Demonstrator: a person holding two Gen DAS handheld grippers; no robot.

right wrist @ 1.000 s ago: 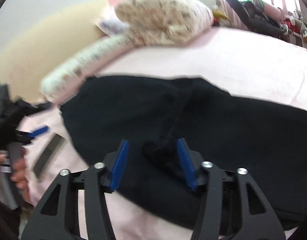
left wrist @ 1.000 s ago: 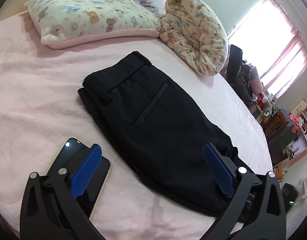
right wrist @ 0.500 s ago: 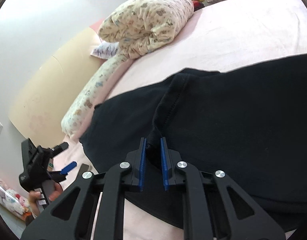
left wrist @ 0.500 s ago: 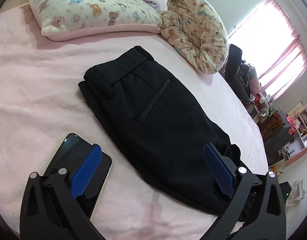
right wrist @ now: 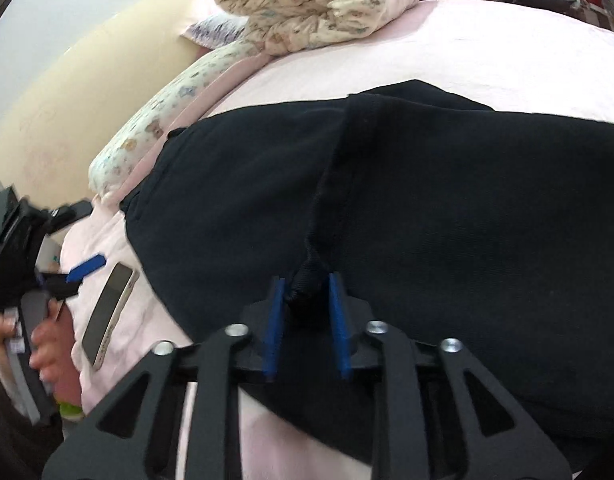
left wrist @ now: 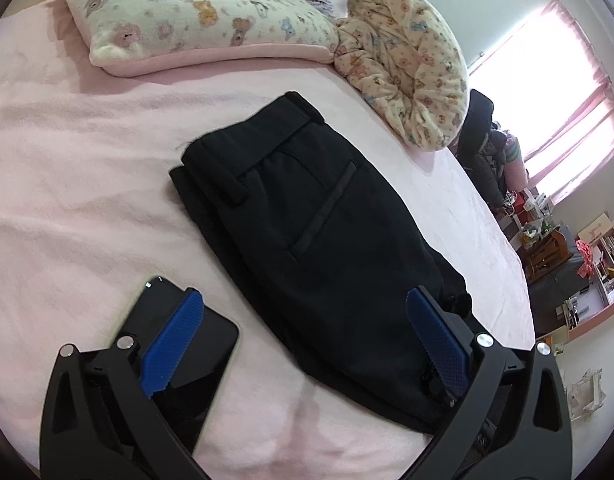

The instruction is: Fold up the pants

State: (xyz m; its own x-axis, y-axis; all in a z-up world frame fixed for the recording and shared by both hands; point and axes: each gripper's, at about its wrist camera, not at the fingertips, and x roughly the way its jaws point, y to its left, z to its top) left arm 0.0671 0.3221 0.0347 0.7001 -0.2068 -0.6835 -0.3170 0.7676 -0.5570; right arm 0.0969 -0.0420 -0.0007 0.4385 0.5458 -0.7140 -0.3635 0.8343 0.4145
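While the pink bed point(left wrist: 87, 184) is carrying everything, the black pants point(left wrist: 319, 240) are lying folded at its middle, waistband toward the floral pillow point(left wrist: 195, 12) and rolled blanket point(left wrist: 407, 72) beyond them. Just beside the pants, the left gripper point(left wrist: 303, 340) is hovering with jaws wide and empty over a phone point(left wrist: 187, 344). At the pants' near edge, the right gripper point(right wrist: 305, 312) is opening narrowly, a bunched fold of cloth sitting between its blue pads point(right wrist: 275, 320).

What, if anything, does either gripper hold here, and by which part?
Left gripper: wide open, nothing held. Right gripper: a bunched fold of the black pants sits between its opening fingers, not firmly clamped.
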